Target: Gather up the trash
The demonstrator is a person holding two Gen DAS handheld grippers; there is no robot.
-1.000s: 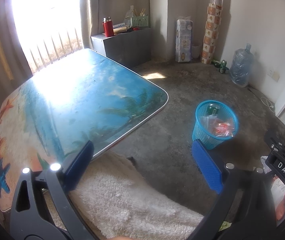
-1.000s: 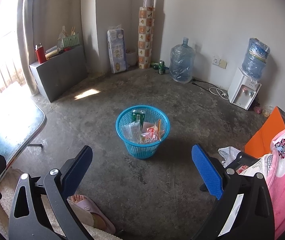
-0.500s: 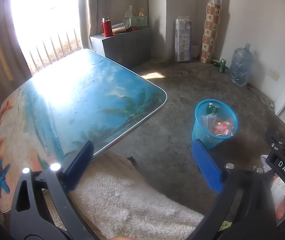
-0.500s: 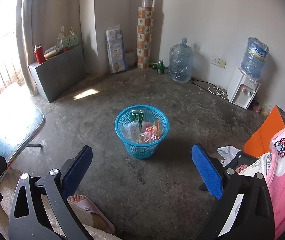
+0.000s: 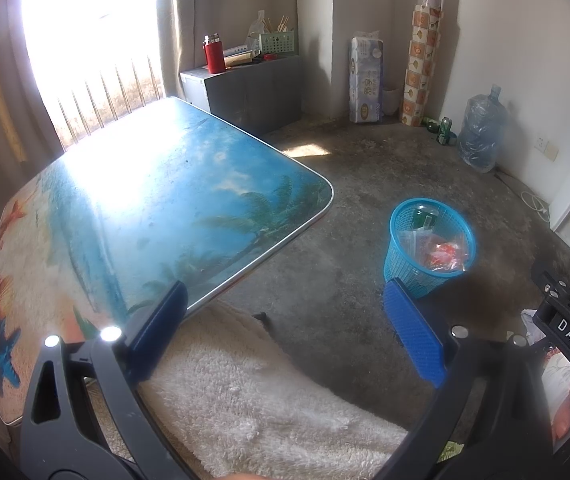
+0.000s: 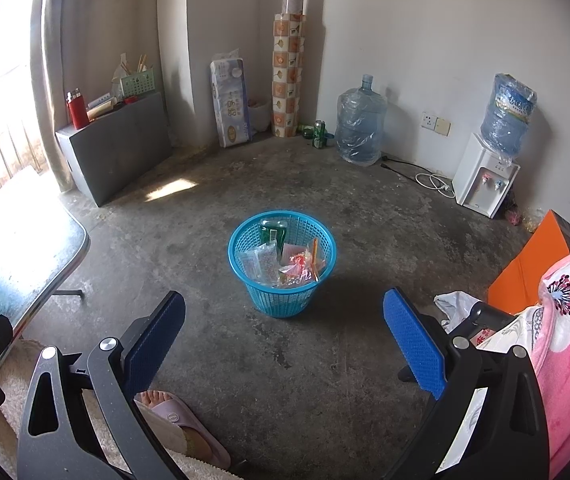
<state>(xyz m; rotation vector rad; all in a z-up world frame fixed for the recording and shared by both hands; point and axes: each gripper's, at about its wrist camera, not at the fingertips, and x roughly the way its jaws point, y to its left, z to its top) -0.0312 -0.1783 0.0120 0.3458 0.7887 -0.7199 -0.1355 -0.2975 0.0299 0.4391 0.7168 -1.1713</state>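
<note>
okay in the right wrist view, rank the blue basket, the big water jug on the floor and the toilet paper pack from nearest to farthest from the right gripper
1. Blue basket, on the floor straight ahead of the right gripper.
2. Water jug, by the far wall, right of centre.
3. Toilet paper pack, in the far corner, left of centre.

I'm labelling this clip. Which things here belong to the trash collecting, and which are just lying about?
Belongs to the job:
blue basket
wrappers and green bottle inside it
left tongs, right tongs, both open and empty

Just lying about:
beach-print table
water jug
dispenser
red flask
</note>
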